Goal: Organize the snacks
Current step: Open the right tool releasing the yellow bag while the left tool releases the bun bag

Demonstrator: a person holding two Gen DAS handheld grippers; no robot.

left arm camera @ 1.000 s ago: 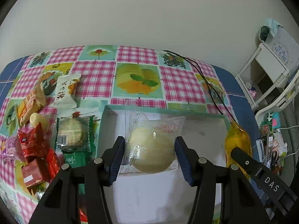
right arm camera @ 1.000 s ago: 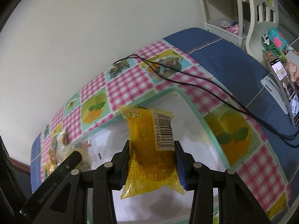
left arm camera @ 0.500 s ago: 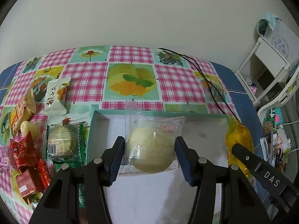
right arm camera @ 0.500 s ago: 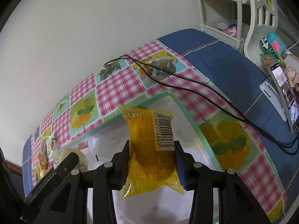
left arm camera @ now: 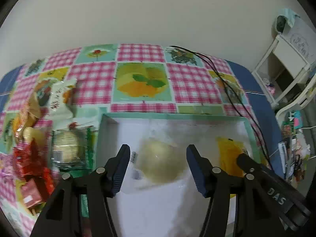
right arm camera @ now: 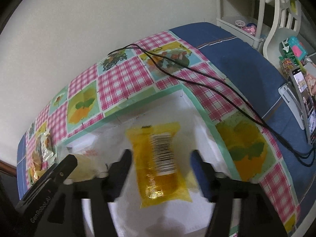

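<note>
A white box with a teal rim (left arm camera: pixel 173 115) lies on the checked tablecloth. My left gripper (left arm camera: pixel 158 154) hangs over its left half, jaws opening. A pale round bun in a clear wrapper (left arm camera: pixel 162 162) sits blurred between the pads, which no longer press on it. My right gripper (right arm camera: pixel 161 155) is over the box's right half (right arm camera: pixel 205 114), jaws also opening. The yellow barcoded packet (right arm camera: pixel 160 162) is between them with a gap on each side, dropping toward the box floor. The left wrist view also shows that yellow packet (left arm camera: pixel 231 154).
Left of the box lie loose snacks: red packets (left arm camera: pixel 29 164), a round biscuit in a green-edged wrapper (left arm camera: pixel 67 148), a white packet (left arm camera: pixel 61 96). A black cable (right arm camera: pixel 197 75) crosses the cloth behind the box. A phone on a stand (right arm camera: pixel 302 102) stands at right.
Both grippers have opened. The bun and the yellow packet, gripped before, are loose between the jaws and sit lower and blurred over the box floor.
</note>
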